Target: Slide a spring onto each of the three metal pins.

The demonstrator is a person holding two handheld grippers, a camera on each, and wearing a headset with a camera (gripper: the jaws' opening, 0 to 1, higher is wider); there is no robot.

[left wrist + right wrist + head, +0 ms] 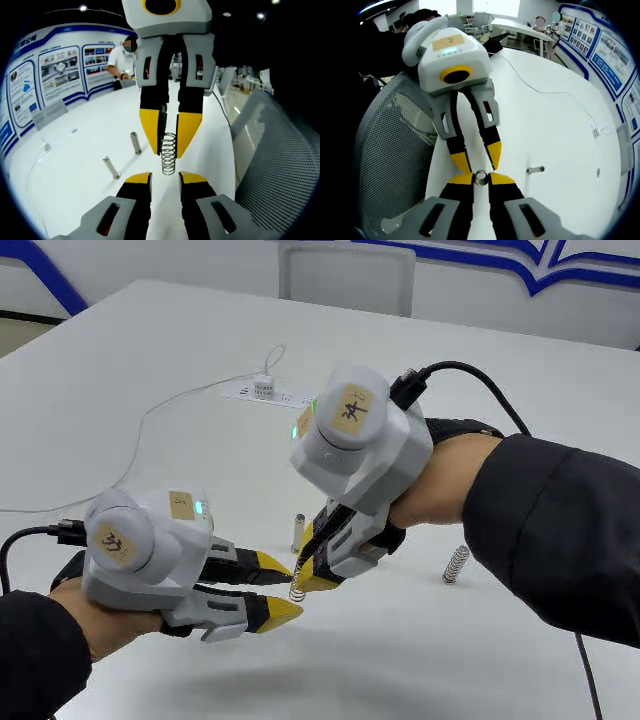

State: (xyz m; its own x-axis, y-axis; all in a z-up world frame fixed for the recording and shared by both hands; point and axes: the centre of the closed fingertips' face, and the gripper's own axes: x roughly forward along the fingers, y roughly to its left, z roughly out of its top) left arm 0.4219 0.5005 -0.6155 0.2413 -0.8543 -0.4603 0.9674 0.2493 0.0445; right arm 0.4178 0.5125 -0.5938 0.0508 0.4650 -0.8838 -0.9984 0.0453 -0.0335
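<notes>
Above white table point(150, 390), right gripper point(480, 180) clamped on spring point(168, 152), coil hanging upright below its yellow tips. Left gripper point(165, 176) facing it, jaws apart, grasping nothing, tips either side of spring's lower end. Bare pin point(111, 167) upright on table; second pin point(135, 142) near it, seemingly coil-wrapped. Loose spring point(456, 564) lying beside right sleeve point(560, 530)

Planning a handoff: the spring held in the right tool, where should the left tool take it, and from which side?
Take the spring by its free lower coils, which stick out past the tips of the right tool. Come head-on from the opposite side with the open left tool, one jaw per flank, closing across the diameter; the upper coils are already clamped.
</notes>
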